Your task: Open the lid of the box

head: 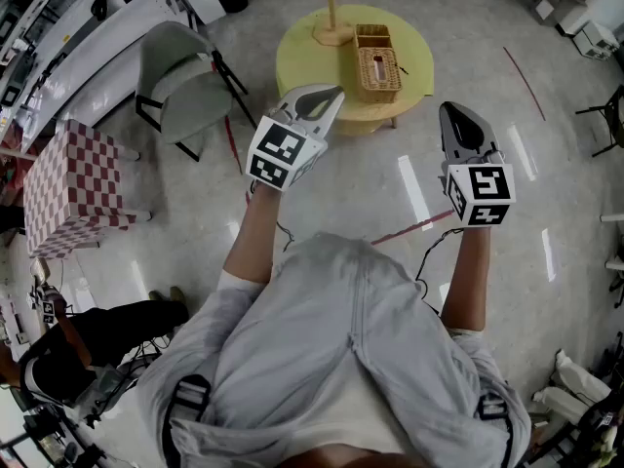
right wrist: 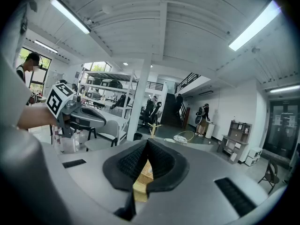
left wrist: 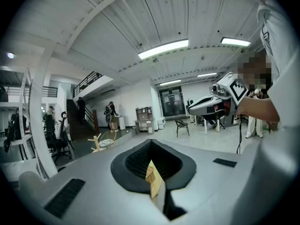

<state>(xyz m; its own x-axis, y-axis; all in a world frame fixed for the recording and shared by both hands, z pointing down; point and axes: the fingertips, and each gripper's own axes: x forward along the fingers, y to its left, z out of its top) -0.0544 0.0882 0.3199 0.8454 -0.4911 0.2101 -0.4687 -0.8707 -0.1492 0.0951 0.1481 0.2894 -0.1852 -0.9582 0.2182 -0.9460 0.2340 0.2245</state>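
A wicker box [head: 377,72] with its lid down rests on a round yellow table [head: 302,57] ahead of me. Both grippers hover in the air short of the table, well apart from the box. My left gripper [head: 333,93] is shut and empty, pointing at the table's near edge. My right gripper [head: 449,111] is also shut and empty, off the table's right side. In the left gripper view a sliver of the box [left wrist: 151,173] shows through the slit between the jaws. The right gripper view shows the box [right wrist: 144,171] the same way.
A second small wicker tray [head: 372,36] and a wooden stand [head: 332,13] sit at the back of the table. A grey chair [head: 185,86] stands left of it, with a checkered stool [head: 73,188] further left. A person [head: 88,344] sits at the lower left.
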